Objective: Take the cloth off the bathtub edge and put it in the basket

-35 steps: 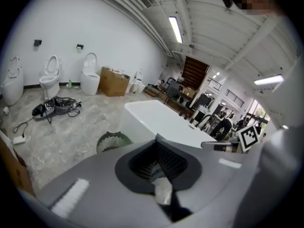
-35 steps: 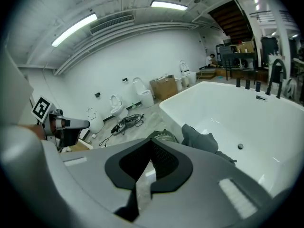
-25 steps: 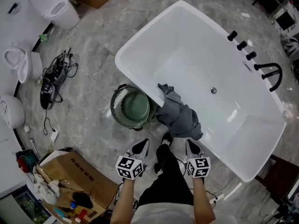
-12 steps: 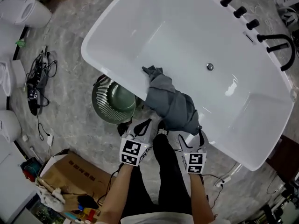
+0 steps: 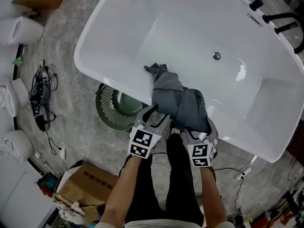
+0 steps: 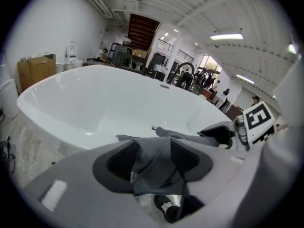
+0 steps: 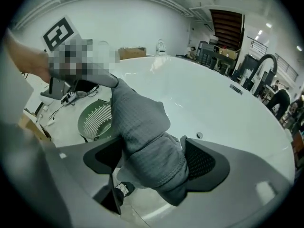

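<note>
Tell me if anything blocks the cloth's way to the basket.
Nothing visible does. The grey cloth drapes over the bathtub edge, and the green basket stands open-topped right beside it, lower down.

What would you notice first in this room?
The huge white oval bathtub fills the top of the head view, with a crumpled grey cloth draped over its near edge. Just left of the cloth, a round green slatted basket stands on the floor. The left tongs and right tongs have just been opening, each with cloth between its jaws.
</note>
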